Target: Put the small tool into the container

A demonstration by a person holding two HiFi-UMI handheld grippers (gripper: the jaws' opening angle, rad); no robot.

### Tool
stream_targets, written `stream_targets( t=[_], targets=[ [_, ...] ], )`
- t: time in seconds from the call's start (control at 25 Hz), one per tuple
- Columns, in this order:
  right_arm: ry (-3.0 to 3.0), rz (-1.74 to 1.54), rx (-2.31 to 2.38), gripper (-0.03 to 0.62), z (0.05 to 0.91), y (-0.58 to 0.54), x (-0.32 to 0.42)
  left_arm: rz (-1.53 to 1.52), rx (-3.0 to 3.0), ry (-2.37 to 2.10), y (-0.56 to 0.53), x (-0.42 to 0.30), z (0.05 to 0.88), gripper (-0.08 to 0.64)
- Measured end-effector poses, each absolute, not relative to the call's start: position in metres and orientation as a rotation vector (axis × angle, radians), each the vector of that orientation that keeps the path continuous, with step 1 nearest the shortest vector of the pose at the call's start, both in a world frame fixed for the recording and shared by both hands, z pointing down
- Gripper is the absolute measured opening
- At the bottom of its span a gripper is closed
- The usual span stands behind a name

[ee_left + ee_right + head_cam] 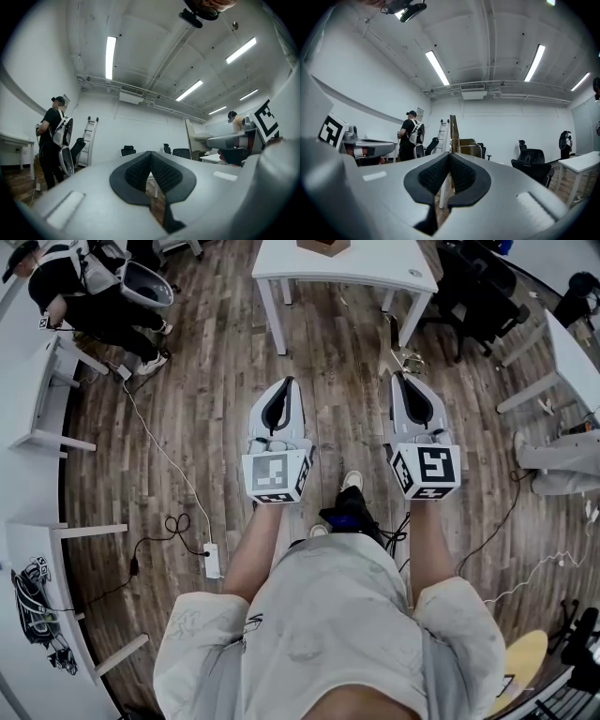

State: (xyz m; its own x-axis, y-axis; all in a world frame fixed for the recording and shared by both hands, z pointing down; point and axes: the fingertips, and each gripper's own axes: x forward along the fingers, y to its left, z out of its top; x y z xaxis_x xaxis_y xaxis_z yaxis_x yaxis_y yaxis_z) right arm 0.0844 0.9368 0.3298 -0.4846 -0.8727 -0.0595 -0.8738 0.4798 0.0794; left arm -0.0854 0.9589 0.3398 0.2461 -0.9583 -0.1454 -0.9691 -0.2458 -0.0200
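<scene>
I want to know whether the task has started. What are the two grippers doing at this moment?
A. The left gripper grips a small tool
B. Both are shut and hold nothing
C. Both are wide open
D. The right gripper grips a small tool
B. The left gripper and the right gripper each have their jaws closed tip to tip, with nothing between them.
</scene>
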Motion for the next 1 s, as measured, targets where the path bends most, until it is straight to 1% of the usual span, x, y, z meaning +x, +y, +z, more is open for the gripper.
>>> stream_targets(
  t=[0.28,0.72,1.0],
  targets=[
    [2.709,0.166,-1.580,0.008,0.334,0.820,0.103,0.153,-2.385,1.864,0.841,-0.062,0.342,0.002],
    [2.727,0.141,-1.540,0.009,0.323,0.567,0.196,0.099,-2.348,1.904,0.591,0.036,0.326,0.002],
    [2.716,0.116,-1.505,0.008,0.325,0.435,0.265,0.098,-2.311,1.910,0.461,0.106,0.323,0.002]
  ],
)
